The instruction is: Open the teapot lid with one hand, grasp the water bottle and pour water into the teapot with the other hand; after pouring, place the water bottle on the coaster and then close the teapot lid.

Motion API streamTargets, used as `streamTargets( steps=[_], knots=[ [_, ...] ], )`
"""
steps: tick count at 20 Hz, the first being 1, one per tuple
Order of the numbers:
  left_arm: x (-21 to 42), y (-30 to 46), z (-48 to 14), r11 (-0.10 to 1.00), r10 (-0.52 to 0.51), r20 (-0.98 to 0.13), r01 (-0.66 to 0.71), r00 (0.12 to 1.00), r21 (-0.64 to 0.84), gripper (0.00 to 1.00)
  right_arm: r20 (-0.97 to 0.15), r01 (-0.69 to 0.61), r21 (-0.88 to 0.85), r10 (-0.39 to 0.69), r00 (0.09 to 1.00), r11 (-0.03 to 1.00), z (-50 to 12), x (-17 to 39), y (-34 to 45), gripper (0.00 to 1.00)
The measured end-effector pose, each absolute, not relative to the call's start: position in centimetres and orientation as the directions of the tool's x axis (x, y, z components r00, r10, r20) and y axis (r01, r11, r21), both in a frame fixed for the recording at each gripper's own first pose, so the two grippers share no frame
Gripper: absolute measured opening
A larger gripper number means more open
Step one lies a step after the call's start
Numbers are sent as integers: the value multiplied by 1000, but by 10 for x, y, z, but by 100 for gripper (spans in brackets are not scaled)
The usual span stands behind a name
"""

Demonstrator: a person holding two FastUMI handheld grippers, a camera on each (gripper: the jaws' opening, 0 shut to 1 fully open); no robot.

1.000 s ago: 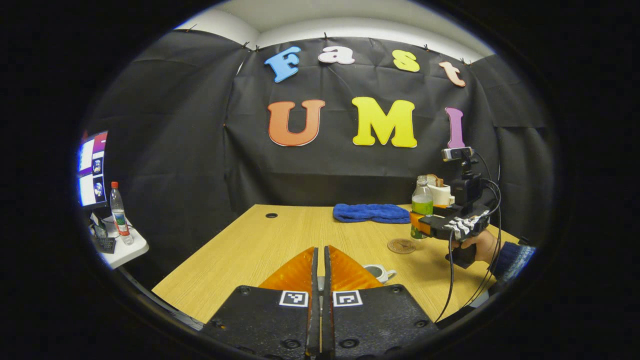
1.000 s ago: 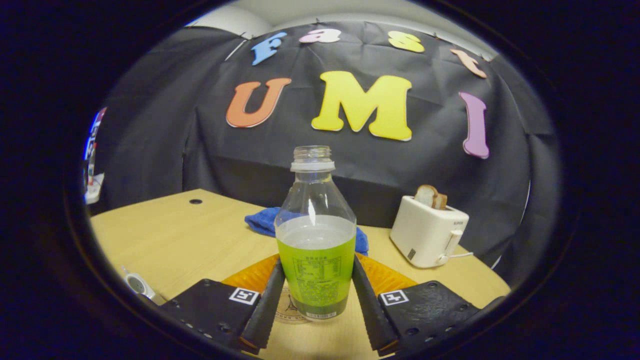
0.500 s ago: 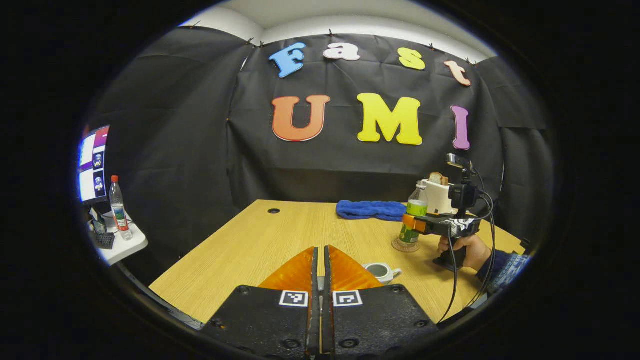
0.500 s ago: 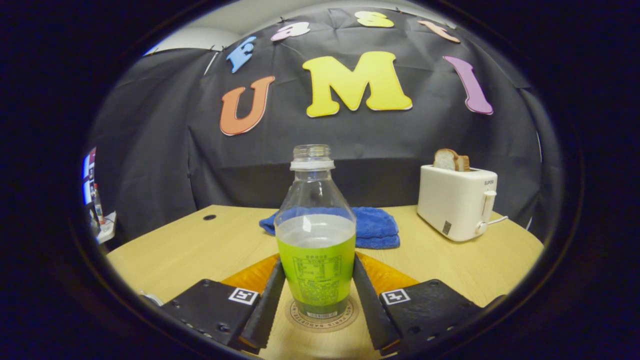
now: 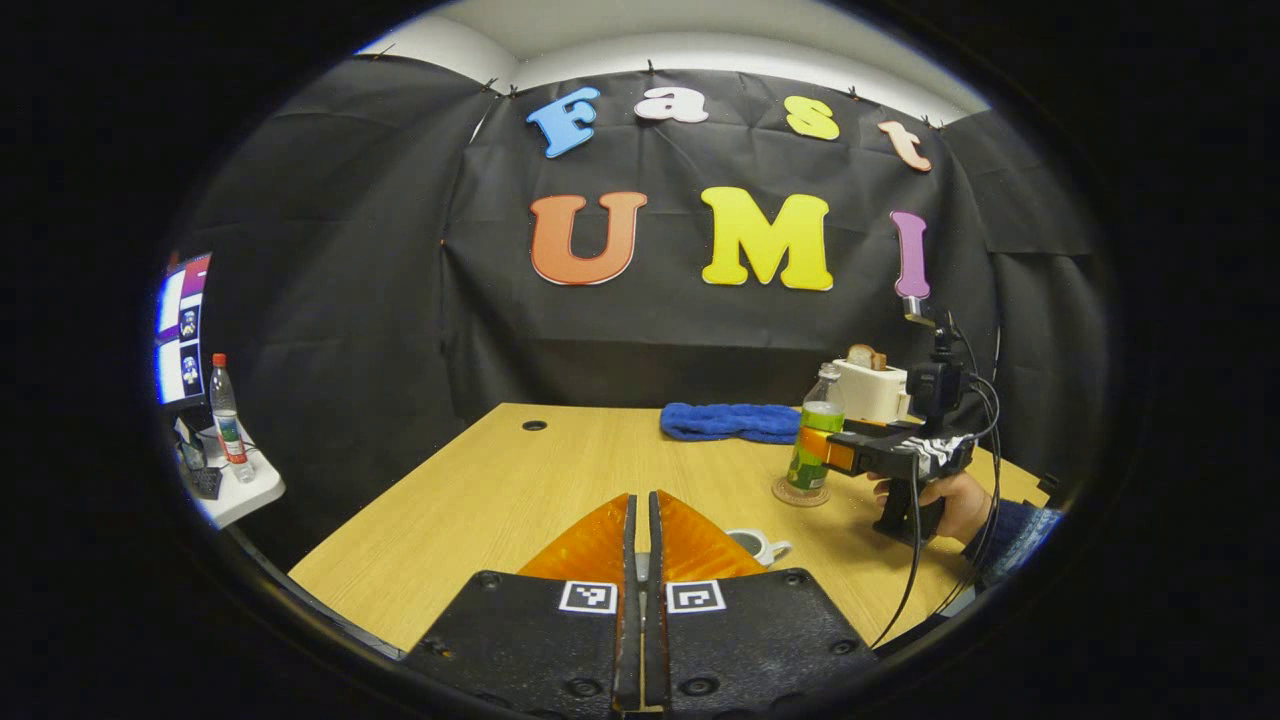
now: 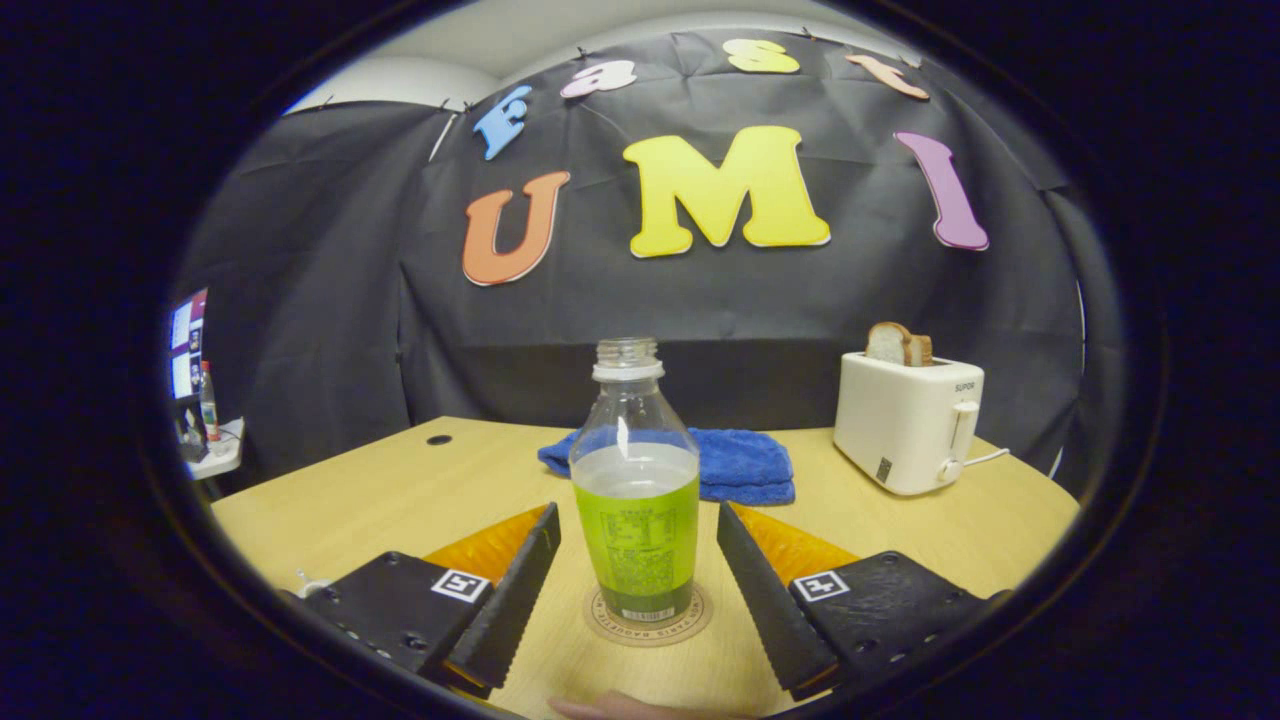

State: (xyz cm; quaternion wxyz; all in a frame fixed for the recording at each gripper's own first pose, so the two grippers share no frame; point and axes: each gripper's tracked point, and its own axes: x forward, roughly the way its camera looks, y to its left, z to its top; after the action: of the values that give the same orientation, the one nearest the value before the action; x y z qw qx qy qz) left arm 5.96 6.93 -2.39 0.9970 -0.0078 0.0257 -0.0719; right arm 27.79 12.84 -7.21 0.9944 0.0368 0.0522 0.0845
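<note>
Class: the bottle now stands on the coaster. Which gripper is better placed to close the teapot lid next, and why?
Left, probably. The left gripper hangs with jaws shut just above the open teapot. The right gripper has open jaws either side of the water bottle on the coaster, farther away.

Cloth-walled recording booth, wooden desk, monitor.

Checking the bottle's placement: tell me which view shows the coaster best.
The right gripper view: the coaster lies close, ringing the water bottle base between open fingers. In the left gripper view the coaster is far and small under the bottle.
</note>
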Motion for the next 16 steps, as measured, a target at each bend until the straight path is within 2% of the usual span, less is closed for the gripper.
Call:
streamTargets(
  steps=[2,5,7,11,16],
  knots=[
    [68,51,-28,980,-197,-24,196,980,-41,4,-78,-152,70,157,985,986,-75,262,122,94],
    [79,27,-33,964,-266,13,266,964,2,4,-46,-131,51,133,990,990,-78,235,112,94],
    [89,22,-36,963,-269,31,268,962,39,4,-26,-106,35,107,994,994,-82,215,103,94],
    [102,-1,-54,949,-317,8,317,948,2,4,32,-101,-15,101,994,995,-72,168,90,94],
    [130,-12,-68,950,-313,-19,313,950,-25,4,91,-102,-2,101,991,995,-59,118,66,93]
  ],
)
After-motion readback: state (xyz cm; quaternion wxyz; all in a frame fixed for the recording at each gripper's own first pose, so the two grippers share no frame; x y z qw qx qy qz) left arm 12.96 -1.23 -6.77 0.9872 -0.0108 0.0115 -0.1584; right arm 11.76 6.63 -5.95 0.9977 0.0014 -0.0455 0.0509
